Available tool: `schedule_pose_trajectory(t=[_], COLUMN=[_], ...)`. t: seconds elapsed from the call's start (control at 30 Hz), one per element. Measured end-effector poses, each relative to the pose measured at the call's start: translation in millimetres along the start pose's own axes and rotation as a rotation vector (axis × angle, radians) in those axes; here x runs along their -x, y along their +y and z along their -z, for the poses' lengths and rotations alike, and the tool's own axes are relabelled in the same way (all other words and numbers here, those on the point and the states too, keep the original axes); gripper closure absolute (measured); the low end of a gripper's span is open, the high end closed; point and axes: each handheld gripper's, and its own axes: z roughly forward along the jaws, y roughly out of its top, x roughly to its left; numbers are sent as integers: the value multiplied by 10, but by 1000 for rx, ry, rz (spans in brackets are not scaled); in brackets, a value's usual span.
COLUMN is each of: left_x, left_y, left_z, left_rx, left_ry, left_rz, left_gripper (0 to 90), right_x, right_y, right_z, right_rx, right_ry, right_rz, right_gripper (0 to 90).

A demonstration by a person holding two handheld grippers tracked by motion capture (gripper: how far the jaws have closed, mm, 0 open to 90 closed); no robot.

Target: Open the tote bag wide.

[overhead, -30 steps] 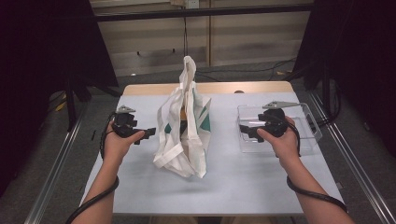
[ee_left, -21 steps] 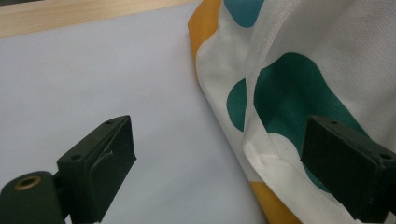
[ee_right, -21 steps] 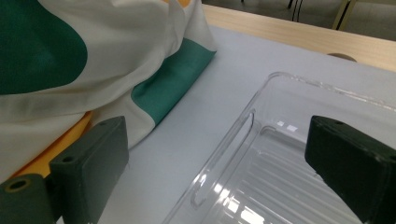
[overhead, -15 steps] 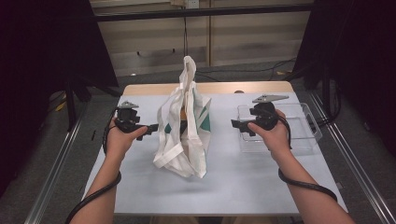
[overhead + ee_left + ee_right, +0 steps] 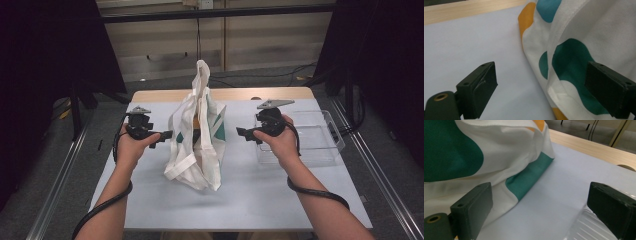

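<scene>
High view: a white tote bag (image 5: 196, 140) printed with teal and orange patches stands slumped near the middle of the pale counter (image 5: 260, 200), its handles rising to a peak above it. A person's forearms come in from the bottom edge, each hand carrying a tool aimed inward at the bag from opposite sides. The left tool (image 5: 165, 135) sits just beside the bag's left flank, its tips at or nearly at the cloth; whether they touch it is hard to judge from above. The right tool (image 5: 241, 132) is held near the bag's right side with a clear strip of counter between them, and it hovers over the near left corner of a clear plastic bin (image 5: 330, 145) that rests on the counter's right half.

Left gripper view: the left tool's jaws stand wide apart, one over bare counter, the other in front of the bag's fabric (image 5: 579, 50), where a dark teal blot and an orange patch show beside a stitched hem.

Right gripper view: the right tool's jaws are likewise spread, nothing between them; the bag (image 5: 486, 157) lies to one side with a teal band along its bottom edge, and the ribbed rim of the clear bin (image 5: 584, 227) shows at the other jaw.
</scene>
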Motion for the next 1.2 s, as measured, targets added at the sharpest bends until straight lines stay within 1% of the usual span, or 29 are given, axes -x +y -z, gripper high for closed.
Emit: schedule_pose_trajectory(t=[0.13,0.23,0.4,0.43,0.47,0.53,0.57,0.6,0.67,0.7,0.73,0.8,0.83,0.87,0.9,0.93,0.97,1.0,1.03,1.07,1.13,1.2], left_x=[2,-8,-18,2,-7,-9,0,3,12,2,8,22,31,29,33,35,42,56,57,44,44,42], left_y=[23,31,28,24,26,29,28,30,35,44,54,69,74,83,88,95,102,103,109,113,119,123], left_z=[-1,-3,-13,-29,-25,-21,-26,-27,-30,-19,-15,-15,-20,-13,-19,-14,-14,-24,-24,-16,-18,-18], left_rx=[-15,-13,-15,8,-1,-13,-6,-8,-9,-26,-33,-24,-11,-17,-10,-14,-7,13,11,-10,-9,-7], left_ry=[-3,1,0,-3,-7,-6,-6,-9,-8,-7,-5,-6,-5,-5,-7,-4,-2,-3,-5,-7,-6,-2], left_rz=[-23,-26,-14,21,17,12,24,23,17,-9,-17,-18,-12,-21,-17,-19,-13,4,0,-22,-23,-25], left_gripper=[123,127,133,133,135,137,147,153,152,153,152,157,158,163,166,166,169,175,179,183,186,188], right_x=[-54,-86,-111,-117,-124,-134,-141,-147,-158,-160,-161,-165,-167,-167,-168,-168,-167,-167,-171,-173,-188,-210], right_y=[49,85,101,102,102,99,99,102,110,116,121,135,142,149,156,164,172,180,186,191,205,224], right_z=[-70,-114,-202,-218,-232,-262,-275,-287,-306,-315,-322,-333,-338,-343,-345,-345,-348,-356,-365,-376,-409,-438], right_rx=[0,4,7,8,10,17,22,27,26,25,27,30,34,36,35,40,49,54,50,44,39,42], right_ry=[13,19,26,25,22,35,38,42,48,45,49,48,46,45,39,30,34,38,36,38,34,37], right_rz=[4,16,10,10,10,2,-3,-5,0,3,12,18,17,20,25,30,32,34,36,45,61,61], right_gripper=[79,92,115,118,122,141,145,156,168,182,188,189,189,191,194,208,218,218,222,226,226,226])
